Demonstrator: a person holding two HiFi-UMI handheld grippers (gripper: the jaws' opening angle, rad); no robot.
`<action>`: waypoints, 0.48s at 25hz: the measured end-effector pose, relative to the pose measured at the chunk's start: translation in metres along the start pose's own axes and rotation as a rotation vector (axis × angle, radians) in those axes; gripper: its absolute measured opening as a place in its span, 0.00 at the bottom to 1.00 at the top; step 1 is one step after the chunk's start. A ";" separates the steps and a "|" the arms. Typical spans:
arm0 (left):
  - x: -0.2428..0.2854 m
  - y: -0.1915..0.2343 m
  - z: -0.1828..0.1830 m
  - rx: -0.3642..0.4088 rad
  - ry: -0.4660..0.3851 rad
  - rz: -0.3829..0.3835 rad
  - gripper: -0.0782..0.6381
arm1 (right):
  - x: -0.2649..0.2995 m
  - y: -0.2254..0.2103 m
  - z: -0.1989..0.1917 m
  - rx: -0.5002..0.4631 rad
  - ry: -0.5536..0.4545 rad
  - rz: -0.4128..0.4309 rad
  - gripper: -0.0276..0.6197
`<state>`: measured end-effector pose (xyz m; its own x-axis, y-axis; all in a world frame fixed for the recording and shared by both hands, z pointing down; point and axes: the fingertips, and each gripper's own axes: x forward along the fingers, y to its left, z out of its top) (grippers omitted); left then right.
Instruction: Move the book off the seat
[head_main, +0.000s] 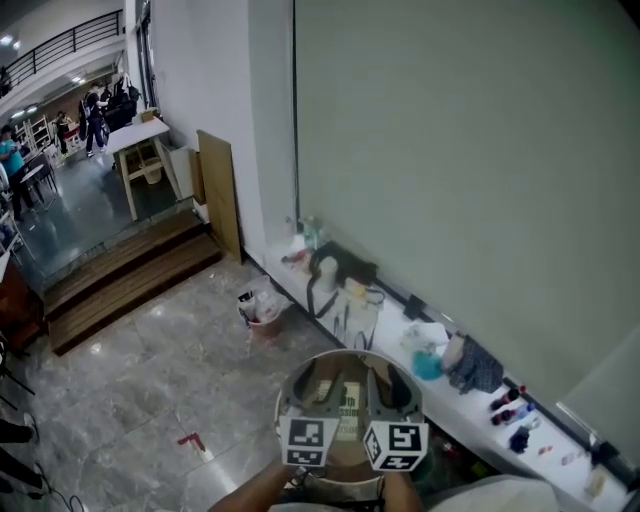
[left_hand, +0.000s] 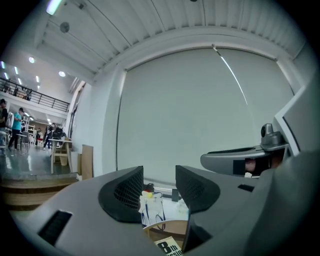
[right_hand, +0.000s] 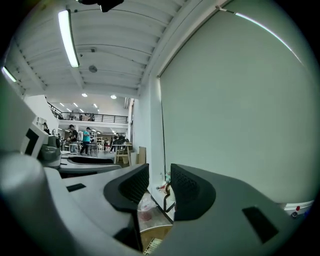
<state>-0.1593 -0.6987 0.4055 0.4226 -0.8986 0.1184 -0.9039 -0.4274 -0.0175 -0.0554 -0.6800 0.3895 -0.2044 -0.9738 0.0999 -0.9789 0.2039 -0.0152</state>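
While the grey left gripper (left_hand: 159, 192) and right gripper (right_hand: 160, 192) hang side by side above the round, pale-rimmed wooden seat (head_main: 288, 388), both sets of jaws stand apart, gripping nothing. The pale book with black print (head_main: 348, 406) lies on that seat, below the two grippers.

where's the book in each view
Head view: the book lies on the round seat, bottom centre.
Left gripper view: the book is at the bottom edge, near centre, with large print showing.
Right gripper view: only a corner of the book shows, at the bottom edge.
Shared landmark: the wooden board leaning on the wall.
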 end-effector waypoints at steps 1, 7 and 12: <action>-0.002 0.002 0.002 0.000 -0.005 0.008 0.38 | -0.001 0.000 0.003 -0.004 -0.013 0.003 0.23; -0.013 0.008 0.010 0.016 -0.056 0.031 0.11 | -0.008 0.004 0.013 -0.054 -0.066 0.013 0.05; -0.012 0.011 0.012 0.028 -0.058 0.058 0.11 | -0.004 0.007 0.014 -0.091 -0.051 0.012 0.05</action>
<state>-0.1734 -0.6934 0.3916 0.3735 -0.9258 0.0583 -0.9251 -0.3764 -0.0505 -0.0619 -0.6761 0.3754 -0.2182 -0.9747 0.0489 -0.9723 0.2214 0.0745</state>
